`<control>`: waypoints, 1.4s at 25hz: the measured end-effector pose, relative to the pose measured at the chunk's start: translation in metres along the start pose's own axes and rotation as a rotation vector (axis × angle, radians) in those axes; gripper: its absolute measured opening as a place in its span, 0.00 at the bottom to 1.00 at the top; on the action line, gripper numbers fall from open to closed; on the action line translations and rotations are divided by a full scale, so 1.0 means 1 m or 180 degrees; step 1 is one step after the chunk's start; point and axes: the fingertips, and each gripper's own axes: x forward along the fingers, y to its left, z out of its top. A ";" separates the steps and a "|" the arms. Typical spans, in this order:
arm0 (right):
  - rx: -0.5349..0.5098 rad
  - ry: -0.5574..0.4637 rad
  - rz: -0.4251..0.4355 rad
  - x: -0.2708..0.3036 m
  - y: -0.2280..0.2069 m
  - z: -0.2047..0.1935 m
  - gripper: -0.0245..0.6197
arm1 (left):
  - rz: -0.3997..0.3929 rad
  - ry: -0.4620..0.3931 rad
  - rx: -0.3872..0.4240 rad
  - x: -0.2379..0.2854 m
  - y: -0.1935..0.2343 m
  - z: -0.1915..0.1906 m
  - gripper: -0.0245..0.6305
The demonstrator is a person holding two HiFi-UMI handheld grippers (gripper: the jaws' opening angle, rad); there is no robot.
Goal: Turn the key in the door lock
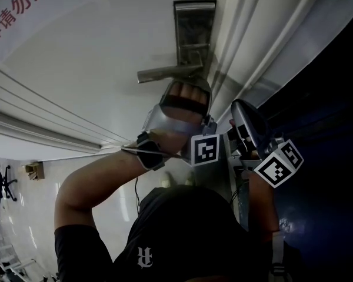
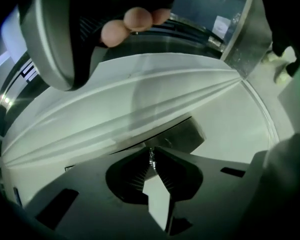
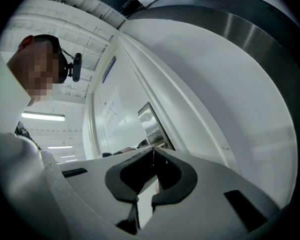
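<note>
On the white door [image 1: 106, 51] a steel lock plate [image 1: 194, 31] carries a lever handle [image 1: 165, 73]. A hand presses my left gripper [image 2: 152, 153] up against the plate's lower part, just under the lever. Its jaws are shut on a small shiny key [image 2: 151, 159], and the lock plate [image 2: 182, 134] lies right behind the tips. The keyhole is hidden. My right gripper [image 3: 153, 153] hangs to the right by the door's edge, shut with nothing between its jaws. From there the lock plate [image 3: 150, 124] shows off to the left.
Ridged white door-frame mouldings [image 1: 265, 46] run beside the lock. A dark blue surface [image 1: 329, 128] lies to the right. A sign with red characters [image 1: 15, 10] hangs at top left. A black office chair [image 1: 0, 184] stands far left. The person's head [image 1: 182, 228] fills the lower middle.
</note>
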 end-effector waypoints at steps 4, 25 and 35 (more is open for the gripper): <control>0.0014 0.0032 0.0009 0.001 0.001 -0.005 0.06 | 0.0079 -0.0198 -0.0252 -0.012 0.005 0.002 0.07; 0.0044 -0.0040 -0.0087 -0.006 -0.005 -0.003 0.06 | -0.0143 -0.1382 -0.5420 -0.044 0.019 -0.018 0.08; 0.0049 -0.0016 -0.0080 -0.008 -0.004 -0.005 0.06 | -0.0744 -0.1535 -0.7858 -0.020 -0.008 -0.031 0.14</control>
